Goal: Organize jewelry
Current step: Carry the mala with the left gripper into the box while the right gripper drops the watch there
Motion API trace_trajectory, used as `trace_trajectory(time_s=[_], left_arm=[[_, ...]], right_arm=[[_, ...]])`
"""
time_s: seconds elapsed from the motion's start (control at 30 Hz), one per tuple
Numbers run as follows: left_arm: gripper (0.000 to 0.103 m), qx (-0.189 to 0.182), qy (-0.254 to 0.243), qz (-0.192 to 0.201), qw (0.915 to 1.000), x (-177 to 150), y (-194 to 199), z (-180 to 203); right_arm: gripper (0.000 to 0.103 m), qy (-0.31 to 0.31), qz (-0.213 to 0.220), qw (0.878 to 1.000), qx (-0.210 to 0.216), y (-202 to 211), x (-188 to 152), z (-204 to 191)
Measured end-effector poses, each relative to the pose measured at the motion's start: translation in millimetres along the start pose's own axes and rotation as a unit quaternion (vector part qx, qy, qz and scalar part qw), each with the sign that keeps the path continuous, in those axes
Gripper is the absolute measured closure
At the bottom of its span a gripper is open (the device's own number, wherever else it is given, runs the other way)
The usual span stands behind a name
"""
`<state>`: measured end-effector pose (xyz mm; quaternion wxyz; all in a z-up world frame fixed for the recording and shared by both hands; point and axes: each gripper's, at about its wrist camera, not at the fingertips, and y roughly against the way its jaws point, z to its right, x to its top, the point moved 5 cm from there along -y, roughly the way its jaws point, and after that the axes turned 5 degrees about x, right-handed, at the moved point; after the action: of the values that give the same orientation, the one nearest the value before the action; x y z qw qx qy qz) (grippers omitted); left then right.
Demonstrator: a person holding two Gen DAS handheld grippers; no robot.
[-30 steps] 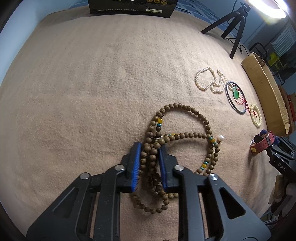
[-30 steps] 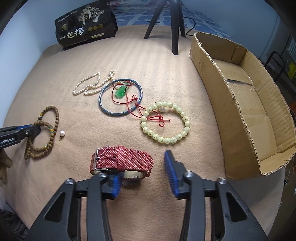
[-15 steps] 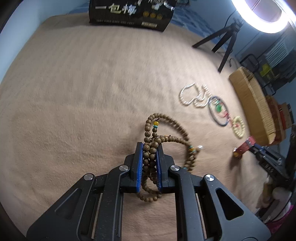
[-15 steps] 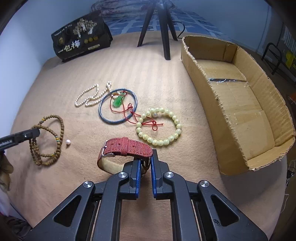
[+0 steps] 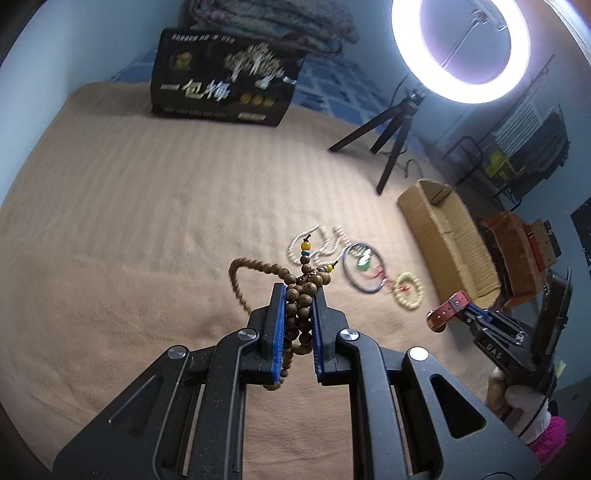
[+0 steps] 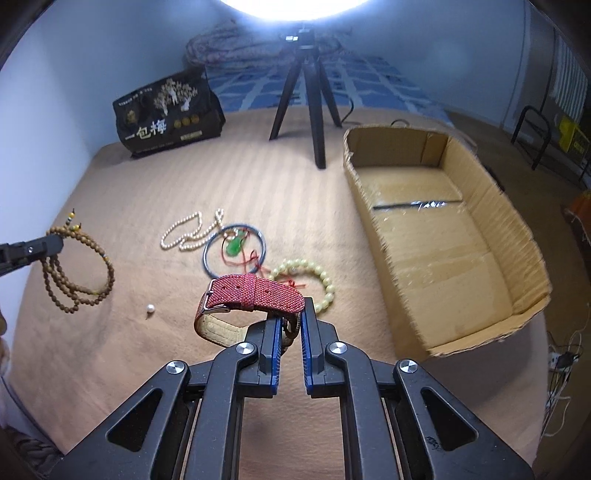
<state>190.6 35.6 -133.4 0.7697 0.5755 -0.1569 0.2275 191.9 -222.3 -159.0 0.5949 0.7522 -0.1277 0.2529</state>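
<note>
Left wrist view: your left gripper [image 5: 298, 295] is clamped on the wooden bead strand [image 5: 299, 317], loops dangling free; they could snag or slip mid-carry. Right gripper [image 6: 290, 317] pinches the red watch strap [image 6: 251, 291] by one edge, so it may twist loose. Cardboard box [image 6: 443, 236] lies ahead-right. Bag [image 5: 221, 85] reads "一包梅"; right tool marked "DAS".

A tan ribbed blanket [image 5: 147, 206] fills the middle of both views. At its far edge, upper left, a black printed bag [image 6: 168, 114] stands before a pale blue wall [image 6: 74, 74], with folded bedding [image 5: 273, 22] behind. A lit ring light [image 5: 460, 48] glares at upper right on a black tripod [image 6: 308, 96]. A blue checked sheet [image 6: 369, 85] lies beyond. Black metal chair frames [image 6: 535, 129] stand at far right.
</note>
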Motion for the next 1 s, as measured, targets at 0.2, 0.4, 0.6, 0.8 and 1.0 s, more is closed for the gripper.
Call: trace_trajectory(time_s=[0.2,0.4,0.6,0.8,1.0], left_arm=[[0.092,-0.022,-0.016,0.024,0.9994,12,14,28],[0.092,-0.043,-0.044,0.039,0.9973,19,19,68],[0.092,-0.062,-0.071,0.042,0.9946,23,14,109],[0.092,-0.083,-0.09,0.043,0.9916,30,1,151],[0.092,-0.101,-0.107,0.038,0.9884,34,-17,195]], right_arm=[[0.095,-0.013,0.024,1.0,-0.009,15,9,17],[0.095,-0.032,0.049,0.998,-0.034,34,17,46],[0.095,-0.061,0.062,0.995,-0.056,46,21,82],[0.095,-0.084,0.067,0.991,-0.076,52,20,114],[0.095,-0.102,0.067,0.988,-0.091,50,21,141]])
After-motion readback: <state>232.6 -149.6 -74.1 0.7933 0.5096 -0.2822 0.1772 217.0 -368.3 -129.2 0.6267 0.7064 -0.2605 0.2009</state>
